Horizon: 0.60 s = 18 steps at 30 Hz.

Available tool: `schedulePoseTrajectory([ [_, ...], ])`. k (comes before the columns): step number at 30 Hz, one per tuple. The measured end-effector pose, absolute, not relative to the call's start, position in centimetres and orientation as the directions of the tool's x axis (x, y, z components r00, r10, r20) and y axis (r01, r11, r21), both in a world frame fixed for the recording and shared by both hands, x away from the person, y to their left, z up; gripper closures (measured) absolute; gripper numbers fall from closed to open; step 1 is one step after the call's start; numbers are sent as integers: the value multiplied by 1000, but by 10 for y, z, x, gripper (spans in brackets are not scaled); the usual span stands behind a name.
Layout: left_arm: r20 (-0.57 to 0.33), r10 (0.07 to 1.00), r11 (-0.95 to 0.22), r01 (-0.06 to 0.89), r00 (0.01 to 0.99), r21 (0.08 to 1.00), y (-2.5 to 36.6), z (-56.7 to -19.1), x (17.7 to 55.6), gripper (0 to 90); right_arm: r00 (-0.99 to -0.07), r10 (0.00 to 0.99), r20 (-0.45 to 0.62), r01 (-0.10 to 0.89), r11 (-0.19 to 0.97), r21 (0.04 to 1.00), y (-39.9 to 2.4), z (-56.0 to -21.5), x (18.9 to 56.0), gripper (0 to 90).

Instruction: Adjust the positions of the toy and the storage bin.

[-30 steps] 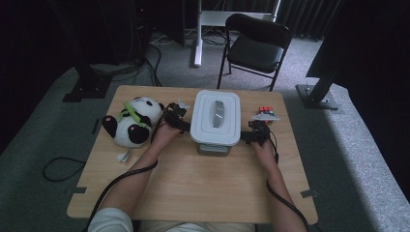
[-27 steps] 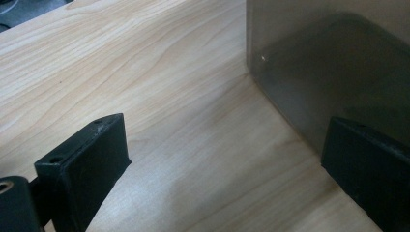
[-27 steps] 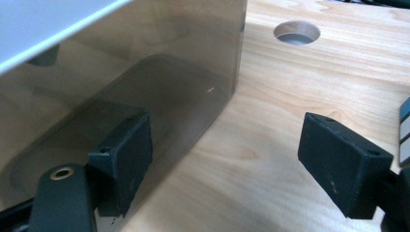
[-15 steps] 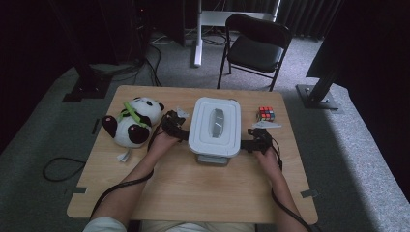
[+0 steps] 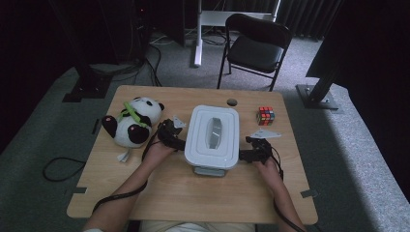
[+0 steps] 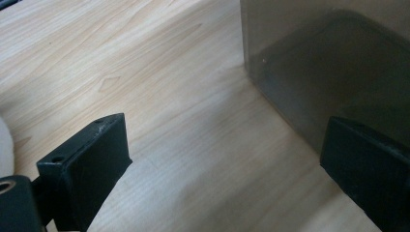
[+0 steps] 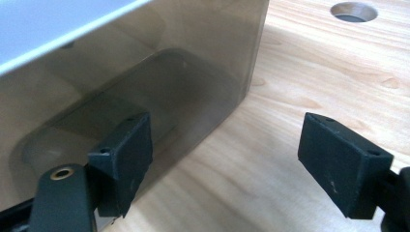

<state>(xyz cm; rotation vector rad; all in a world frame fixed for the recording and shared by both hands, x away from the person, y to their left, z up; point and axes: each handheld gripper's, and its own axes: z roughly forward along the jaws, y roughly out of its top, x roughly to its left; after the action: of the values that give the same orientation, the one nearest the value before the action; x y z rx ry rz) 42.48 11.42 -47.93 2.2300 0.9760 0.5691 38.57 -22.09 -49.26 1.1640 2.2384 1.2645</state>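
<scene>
High view: white-lidded translucent grey plastic box [image 5: 212,135] sits on the wooden tabletop [image 5: 193,193] between left gripper [image 5: 170,135] and right gripper [image 5: 252,151], both jaws spread wide against its sides, clamping nothing.

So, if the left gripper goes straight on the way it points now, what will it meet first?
Probably the side wall of the lidded container. The left gripper stands open right beside that wall, with bare table under it; how much gap remains is hard to judge.

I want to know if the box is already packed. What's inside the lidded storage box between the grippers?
The storage box has smoky translucent walls; through them the gripper views show only its rounded base, no clear contents. From above, the white lid covers the inside.
</scene>
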Motion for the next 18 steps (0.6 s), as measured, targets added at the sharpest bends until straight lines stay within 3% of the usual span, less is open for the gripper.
schedulePoseTrajectory([
  [18,165,758,-539,464,631,703,125,-476,373,41,-674,730,116,474,307,825,-214,-494,349,195],
])
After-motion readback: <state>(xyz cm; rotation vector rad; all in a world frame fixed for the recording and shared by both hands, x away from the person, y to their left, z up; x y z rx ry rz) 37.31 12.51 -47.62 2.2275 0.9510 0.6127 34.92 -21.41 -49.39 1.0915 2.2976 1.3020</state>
